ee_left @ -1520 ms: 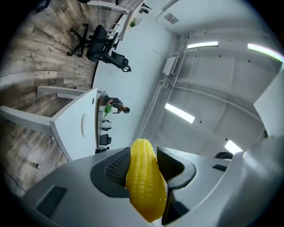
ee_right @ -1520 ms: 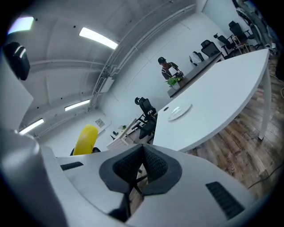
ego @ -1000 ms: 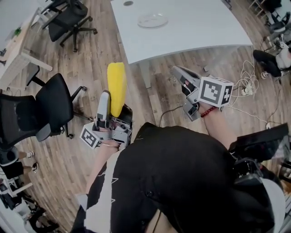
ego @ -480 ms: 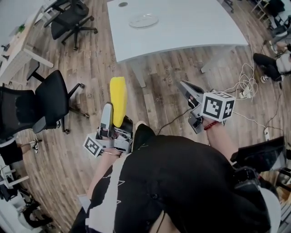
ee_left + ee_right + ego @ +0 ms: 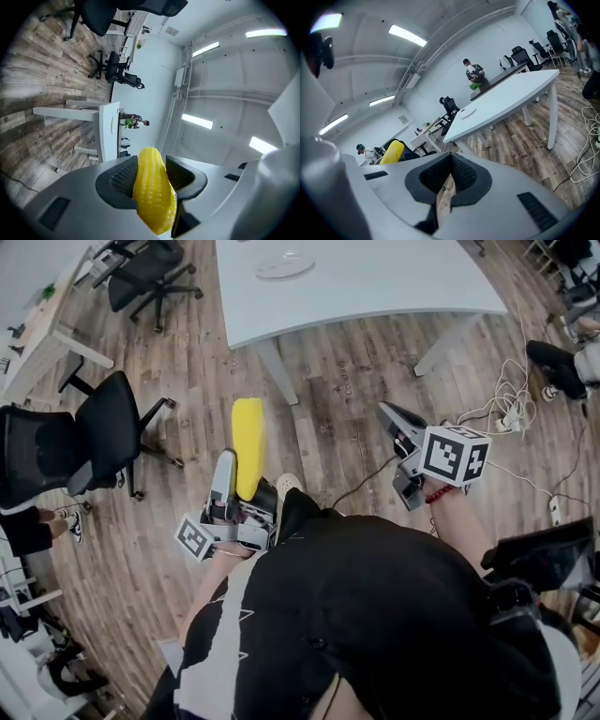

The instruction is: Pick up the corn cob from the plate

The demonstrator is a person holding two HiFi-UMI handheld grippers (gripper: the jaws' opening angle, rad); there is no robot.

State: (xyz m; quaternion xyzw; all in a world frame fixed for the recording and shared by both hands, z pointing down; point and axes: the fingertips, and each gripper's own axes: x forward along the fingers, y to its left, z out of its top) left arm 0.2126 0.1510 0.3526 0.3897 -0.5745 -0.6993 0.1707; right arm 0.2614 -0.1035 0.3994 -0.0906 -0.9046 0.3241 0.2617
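A yellow corn cob (image 5: 247,442) stands up out of my left gripper (image 5: 236,476), which is shut on its lower part, over the wooden floor. In the left gripper view the ribbed pads press the corn cob (image 5: 152,190) from both sides, and my left gripper (image 5: 150,171) points upward toward the ceiling. The plate (image 5: 284,263) lies bare on the white table (image 5: 375,287), far ahead of both grippers. My right gripper (image 5: 388,414) is shut with nothing in it. In its own view my right gripper (image 5: 451,163) has its pads together, and the corn cob (image 5: 392,152) and the plate (image 5: 467,112) show beyond it.
Black office chairs (image 5: 94,442) stand at the left, with another chair (image 5: 150,277) near the table's corner. Cables (image 5: 511,399) lie on the floor at the right. A person (image 5: 474,72) stands behind the table by the far wall.
The table and plate have slid toward the top of the head view as I back away. Both grippers keep their poses, the left still gripping the corn.
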